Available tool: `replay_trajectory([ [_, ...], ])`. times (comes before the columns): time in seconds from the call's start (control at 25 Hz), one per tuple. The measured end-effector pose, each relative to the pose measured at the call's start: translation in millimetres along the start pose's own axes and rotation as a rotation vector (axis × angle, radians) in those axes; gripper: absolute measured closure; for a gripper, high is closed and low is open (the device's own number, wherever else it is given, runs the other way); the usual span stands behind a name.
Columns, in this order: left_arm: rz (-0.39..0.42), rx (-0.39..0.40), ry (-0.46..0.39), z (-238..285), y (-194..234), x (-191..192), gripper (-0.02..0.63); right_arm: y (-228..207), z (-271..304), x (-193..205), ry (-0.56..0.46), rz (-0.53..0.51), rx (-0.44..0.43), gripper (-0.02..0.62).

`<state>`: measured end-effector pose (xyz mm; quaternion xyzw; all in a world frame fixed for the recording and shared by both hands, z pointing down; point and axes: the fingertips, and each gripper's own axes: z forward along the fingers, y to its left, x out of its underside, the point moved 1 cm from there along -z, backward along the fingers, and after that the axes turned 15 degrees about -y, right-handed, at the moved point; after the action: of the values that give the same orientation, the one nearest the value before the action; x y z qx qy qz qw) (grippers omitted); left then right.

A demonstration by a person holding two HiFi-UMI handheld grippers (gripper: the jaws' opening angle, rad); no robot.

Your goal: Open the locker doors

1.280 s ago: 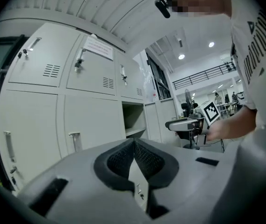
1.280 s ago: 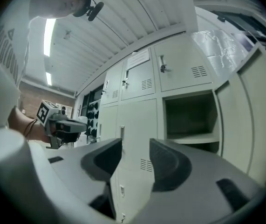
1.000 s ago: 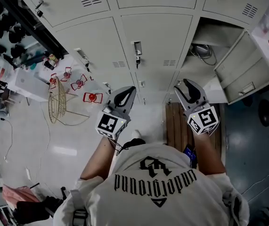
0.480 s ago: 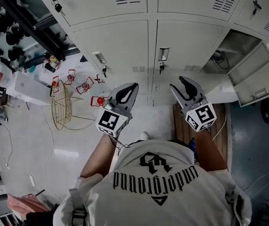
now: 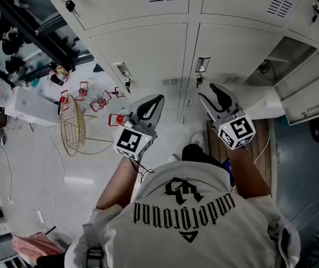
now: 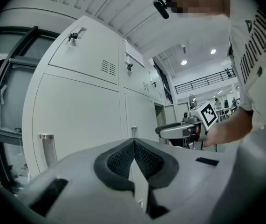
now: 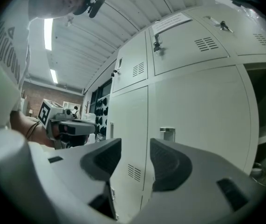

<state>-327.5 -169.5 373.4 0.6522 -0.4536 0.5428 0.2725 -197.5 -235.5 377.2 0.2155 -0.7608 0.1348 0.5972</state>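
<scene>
Grey locker doors (image 5: 148, 52) fill the top of the head view. Two lower doors right ahead of me are closed, each with a metal handle: the left handle (image 5: 123, 70) and the right handle (image 5: 203, 64). My left gripper (image 5: 155, 100) points level at the left door, a little short of it, with its jaws shut and nothing in them (image 6: 133, 143). My right gripper (image 5: 209, 92) points at the right door with its jaws open and empty (image 7: 135, 146); that door's handle (image 7: 167, 133) stands just beyond its right pad.
At the right a locker (image 5: 285, 57) stands open, its door (image 5: 310, 96) swung out. On the floor at the left are a gold wire basket (image 5: 70, 124), red items (image 5: 100, 100) and a white box (image 5: 28, 102). Wooden slats (image 5: 260, 144) lie beside my right arm.
Both grippers have moved left along the lockers; the open locker has slid toward the picture's right edge. The closed doors' handles now stand right before the grippers. Jaws unchanged.
</scene>
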Motion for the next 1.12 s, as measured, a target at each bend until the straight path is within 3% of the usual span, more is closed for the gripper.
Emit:
replay_trajectory([
  [0.64, -0.023, -0.016, 0.042, 50, 33, 39, 0.598, -40, 61, 37, 0.037, 0.052, -0.054, 0.37],
  [1.04, -0.042, -0.014, 0.067, 62, 46, 58, 0.598, -52, 76, 49, 0.049, 0.061, -0.02, 0.368],
  [1.12, -0.046, -0.013, 0.068, 64, 48, 60, 0.598, -53, 77, 50, 0.055, 0.073, -0.008, 0.339],
])
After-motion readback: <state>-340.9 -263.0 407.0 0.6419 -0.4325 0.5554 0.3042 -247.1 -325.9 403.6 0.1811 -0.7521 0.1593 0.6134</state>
